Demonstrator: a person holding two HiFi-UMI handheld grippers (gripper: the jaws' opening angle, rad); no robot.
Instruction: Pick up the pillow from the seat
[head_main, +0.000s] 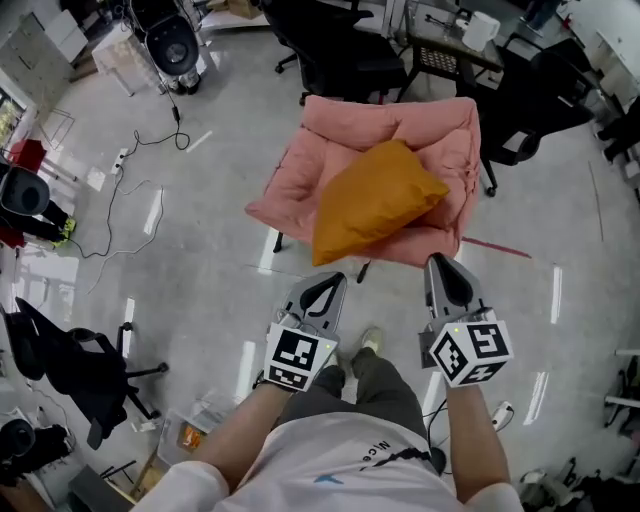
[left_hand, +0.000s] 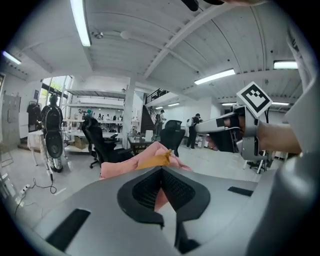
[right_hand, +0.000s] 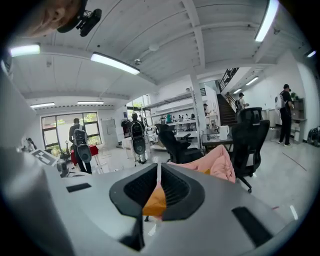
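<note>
Orange pillow (head_main: 375, 200) is lying on the pink seat (head_main: 330, 130). Left gripper (head_main: 328, 282) and right gripper (head_main: 443, 264) hang just short of it, fingers closed on nothing. The orange sliver behind the right ones is probably just the pillow beyond. Risk: going in closed only shoves it, and a one-corner pinch lets it sag and slip.

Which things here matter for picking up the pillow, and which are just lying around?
For the job: pillow, pink seat, left gripper, right gripper, both shut and short of the seat.
Just lying about: black office chair, floor cable.
</note>
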